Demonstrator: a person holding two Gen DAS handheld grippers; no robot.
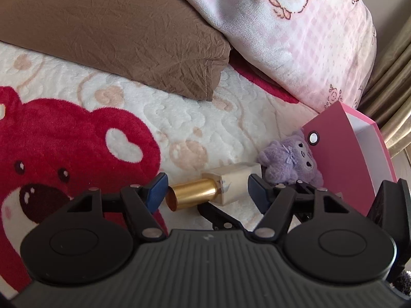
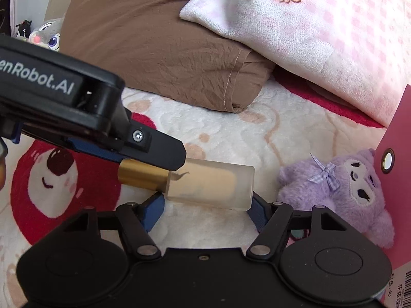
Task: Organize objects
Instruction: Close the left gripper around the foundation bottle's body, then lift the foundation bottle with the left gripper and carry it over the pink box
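A frosted bottle with a gold cap (image 1: pixel 218 187) lies on its side on the bear-print blanket (image 1: pixel 179 118). My left gripper (image 1: pixel 205 188) is open, its blue pads either side of the bottle. In the right wrist view the left gripper's finger (image 2: pixel 154 151) lies over the gold cap of the bottle (image 2: pixel 205 186). My right gripper (image 2: pixel 208 209) is open just in front of the bottle. A purple plush toy (image 1: pixel 290 159) sits right of the bottle, against an open pink box (image 1: pixel 346 159). Both show in the right wrist view, the toy (image 2: pixel 341 192) and the box (image 2: pixel 395 179).
A brown pillow (image 1: pixel 115 30) and a pink-checked pillow (image 1: pixel 295 25) lie at the back of the bed. A beige curtain (image 1: pixel 395 82) hangs at the far right. Plush toys (image 2: pixel 46 33) sit at the far left behind the brown pillow.
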